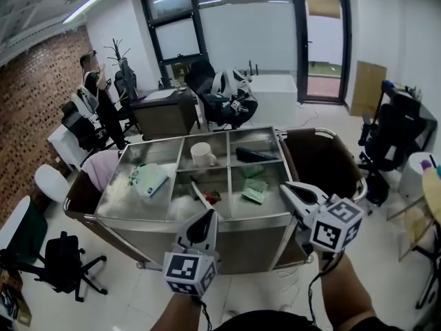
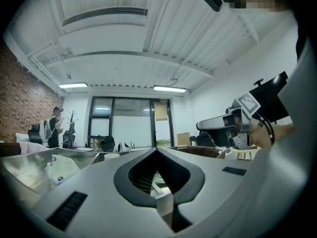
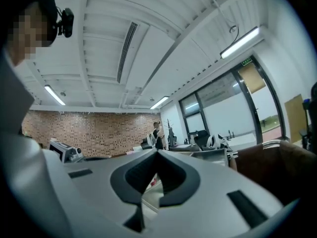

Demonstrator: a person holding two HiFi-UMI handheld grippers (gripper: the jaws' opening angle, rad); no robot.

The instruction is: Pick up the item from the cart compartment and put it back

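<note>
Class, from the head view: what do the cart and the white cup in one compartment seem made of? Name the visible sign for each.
The cart: likely stainless steel, brushed finish; its silver-grey walls and dividers give dull reflections. The white cup: ceramic or plastic, smooth and evenly opaque; too small to settle which.

An office. Desk [image 1: 162, 110], swivel chairs [image 1: 222, 102], brick wall [image 1: 31, 95]. Overhead strip lights [image 1: 89, 3] and tall glazed doors [image 1: 321, 40].
</note>
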